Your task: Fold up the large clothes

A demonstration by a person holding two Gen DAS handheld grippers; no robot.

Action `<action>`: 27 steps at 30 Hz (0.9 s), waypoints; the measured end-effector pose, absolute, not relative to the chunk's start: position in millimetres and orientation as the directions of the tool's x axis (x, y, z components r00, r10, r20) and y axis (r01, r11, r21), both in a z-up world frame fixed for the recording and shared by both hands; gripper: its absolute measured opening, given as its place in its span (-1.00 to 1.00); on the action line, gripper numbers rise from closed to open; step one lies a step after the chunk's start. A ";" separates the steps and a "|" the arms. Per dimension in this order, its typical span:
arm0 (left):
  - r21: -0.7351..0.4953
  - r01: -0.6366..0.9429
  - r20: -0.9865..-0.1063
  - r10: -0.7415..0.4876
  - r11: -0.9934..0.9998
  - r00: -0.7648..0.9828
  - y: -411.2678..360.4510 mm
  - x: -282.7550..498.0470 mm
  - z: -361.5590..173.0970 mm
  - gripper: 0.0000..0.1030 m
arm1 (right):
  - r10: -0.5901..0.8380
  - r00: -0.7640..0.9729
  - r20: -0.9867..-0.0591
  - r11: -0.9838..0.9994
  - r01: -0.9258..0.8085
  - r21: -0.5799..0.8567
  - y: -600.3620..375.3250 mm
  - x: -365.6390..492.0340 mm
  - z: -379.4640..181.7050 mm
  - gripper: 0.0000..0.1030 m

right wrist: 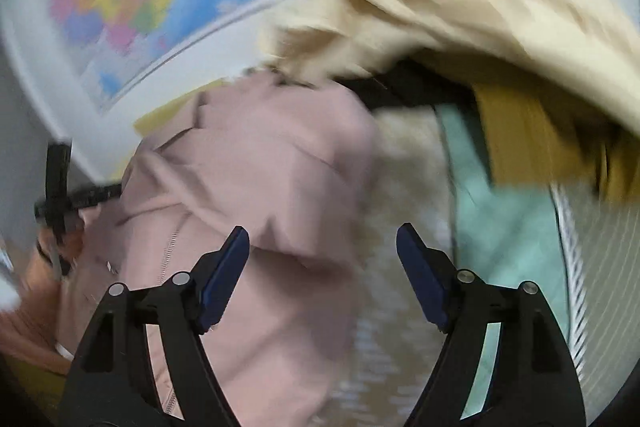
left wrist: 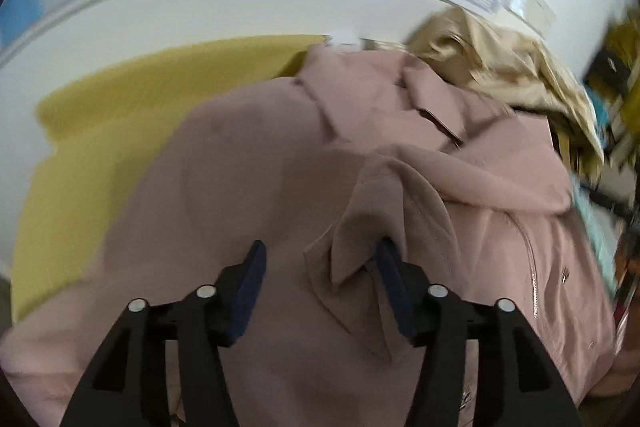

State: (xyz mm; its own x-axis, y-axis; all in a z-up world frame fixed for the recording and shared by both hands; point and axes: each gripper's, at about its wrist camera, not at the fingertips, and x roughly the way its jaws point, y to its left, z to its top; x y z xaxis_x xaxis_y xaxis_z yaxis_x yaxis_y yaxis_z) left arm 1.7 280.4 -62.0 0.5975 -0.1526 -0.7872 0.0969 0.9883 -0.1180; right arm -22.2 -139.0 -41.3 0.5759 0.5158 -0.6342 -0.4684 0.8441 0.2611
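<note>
Left wrist view: the left gripper (left wrist: 320,259) is held open over the pink jacket (left wrist: 280,155), and the right gripper (right wrist: 322,243) is spread wide, with nothing gripped.

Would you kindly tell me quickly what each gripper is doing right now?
Left gripper: open, jaws apart over the dusty-pink zip jacket, a fabric fold between them, not pinched.
Right gripper: open, holding nothing.

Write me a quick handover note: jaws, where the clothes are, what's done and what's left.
Left gripper: jaws open over the pink jacket, a cuff flap lying between them, not pinched.
Right gripper: jaws open, nothing held.
Pink jacket lies spread on the yellow sheet, one sleeve folded across. Beige garment heaped behind it.
Left: finish folding the jacket, then the pile.
</note>
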 end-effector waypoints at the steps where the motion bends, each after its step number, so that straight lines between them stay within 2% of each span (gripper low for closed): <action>1: -0.102 0.102 -0.792 -0.143 0.990 0.593 272.7 2.7 -63.6 0.07 | 0.518 0.574 -0.635 0.835 -0.499 0.230 -124.2 -22.0 -37.6 0.48; 4: -0.069 0.116 -0.807 -0.124 0.991 0.578 268.0 10.7 -68.6 -0.12 | 0.522 0.552 -0.651 0.784 -0.611 0.110 -73.0 -23.5 -33.9 0.47; 5: -0.066 0.126 -0.809 -0.127 0.990 0.574 266.1 12.3 -68.7 -0.32 | 0.526 0.540 -0.657 0.758 -0.648 0.073 -54.1 -23.8 -34.3 0.45; 7: -0.066 0.136 -0.807 -0.133 0.988 0.576 262.8 15.1 -68.8 -0.38 | 0.526 0.516 -0.676 0.702 -0.712 0.003 -18.8 -23.7 -38.3 0.34; 8: -0.062 0.140 -0.804 -0.132 0.988 0.579 262.0 14.6 -68.3 -0.41 | 0.516 0.506 -0.691 0.678 -0.735 -0.032 -1.4 -23.7 -42.8 0.21; 9: -0.055 0.149 -0.800 -0.132 0.987 0.585 259.2 14.8 -67.6 -0.57 | 0.494 0.504 -0.708 0.661 -0.747 -0.071 17.4 -18.0 -48.8 -0.07; 10: -0.034 0.161 -0.793 -0.125 0.986 0.596 257.0 11.9 -65.2 -0.65 | 0.485 0.492 -0.723 0.649 -0.757 -0.079 24.9 -15.3 -54.1 -0.30; 11: -0.006 0.165 -0.786 -0.107 0.986 0.609 256.0 10.1 -63.6 -0.79 | 0.474 0.469 -0.746 0.636 -0.768 -0.079 35.0 -7.4 -59.7 -0.95; 13: 0.106 0.159 -0.754 -0.025 0.982 0.657 249.5 4.3 -57.2 -0.81 | 0.485 0.454 -0.747 0.643 -0.765 -0.047 32.5 2.6 -59.4 -0.97; 15: 0.233 0.137 -0.704 0.070 0.963 0.706 242.0 0.0 -46.8 -0.81 | 0.557 0.458 -0.693 0.646 -0.763 0.015 15.4 2.8 -38.9 -0.97; 17: 0.285 0.113 -0.657 0.109 0.952 0.746 240.9 -3.2 -29.0 -0.81 | 0.626 0.457 -0.632 0.642 -0.762 0.086 -10.3 -3.5 -15.8 -0.97; 19: 0.255 0.103 -0.606 0.076 0.961 0.792 244.2 -9.5 -8.6 -0.81 | 0.695 0.432 -0.574 0.600 -0.789 0.133 -33.4 -20.3 3.3 -0.97; 21: 0.217 0.108 -0.583 0.039 0.970 0.812 250.5 -20.7 1.0 -0.81 | 0.712 0.403 -0.574 0.571 -0.809 0.140 -46.7 -42.0 9.0 -0.97; 22: 0.165 0.134 -0.596 -0.009 0.977 0.803 255.3 -26.9 -1.5 -0.79 | 0.713 0.381 -0.588 0.560 -0.815 0.151 -48.6 -47.8 6.0 -0.97; 24: 0.081 0.192 -0.634 -0.098 0.978 0.767 262.5 -38.9 -16.6 -0.61 | 0.680 0.335 -0.652 0.555 -0.817 0.158 -51.6 -58.3 -16.9 -0.90; 26: 0.050 0.202 -0.676 -0.115 0.978 0.728 266.3 -48.4 -36.0 -0.53 | 0.617 0.297 -0.729 0.549 -0.826 0.128 -44.2 -65.2 -43.4 -0.83; 27: 0.010 0.204 -0.707 -0.137 0.979 0.694 269.9 -51.7 -45.6 -0.44 | 0.578 0.275 -0.768 0.550 -0.827 0.118 -39.9 -66.5 -58.0 -0.64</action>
State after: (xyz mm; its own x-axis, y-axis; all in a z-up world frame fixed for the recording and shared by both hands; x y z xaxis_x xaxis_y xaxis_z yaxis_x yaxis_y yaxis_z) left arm -51.7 269.9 -45.6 0.6936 -0.1367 -0.7072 0.2035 0.9790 0.0104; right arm -66.5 -39.9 -58.0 0.2745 0.5781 -0.7684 -0.8270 0.5496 0.1180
